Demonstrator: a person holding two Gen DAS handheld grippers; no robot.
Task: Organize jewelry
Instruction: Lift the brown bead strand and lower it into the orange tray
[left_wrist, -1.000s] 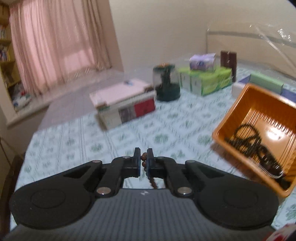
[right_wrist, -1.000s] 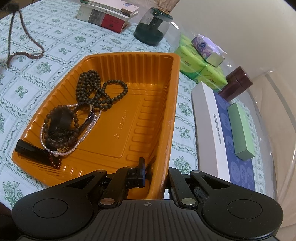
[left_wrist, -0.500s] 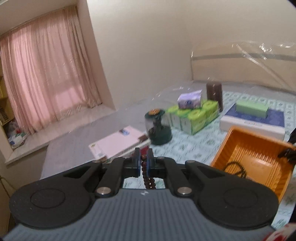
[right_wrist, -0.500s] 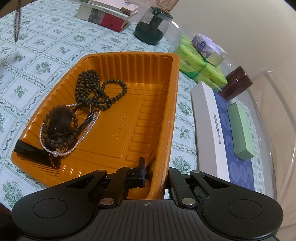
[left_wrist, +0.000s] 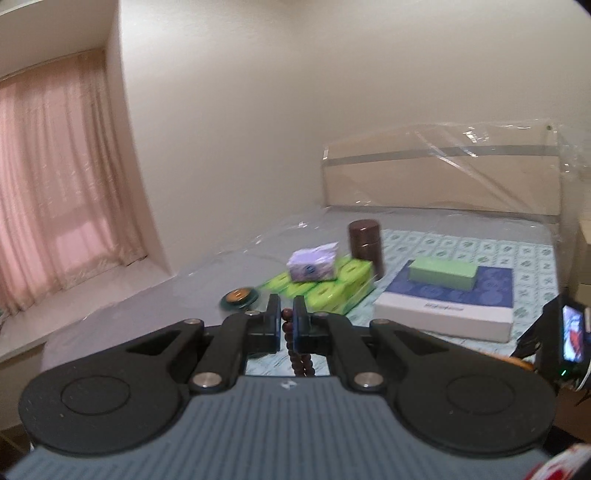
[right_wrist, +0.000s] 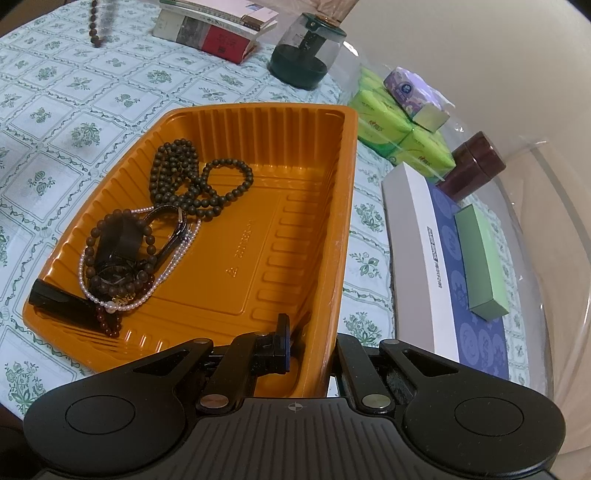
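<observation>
Right tool (right_wrist: 310, 345) astride tray rim (right_wrist: 341, 236)

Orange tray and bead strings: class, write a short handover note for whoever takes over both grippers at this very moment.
Left gripper: shut on a reddish-brown bead strand, which hangs down from the jaws above the table; its lower end shows at the top left of the right wrist view.
Right gripper: shut on the near wall of the orange tray, holding it in place.
Done: a dark bead necklace, a pearl strand, a beaded bracelet and a watch lie heaped in the tray's left end.
Left: bring the hanging strand over the tray, release it inside, then let go of the tray.
</observation>
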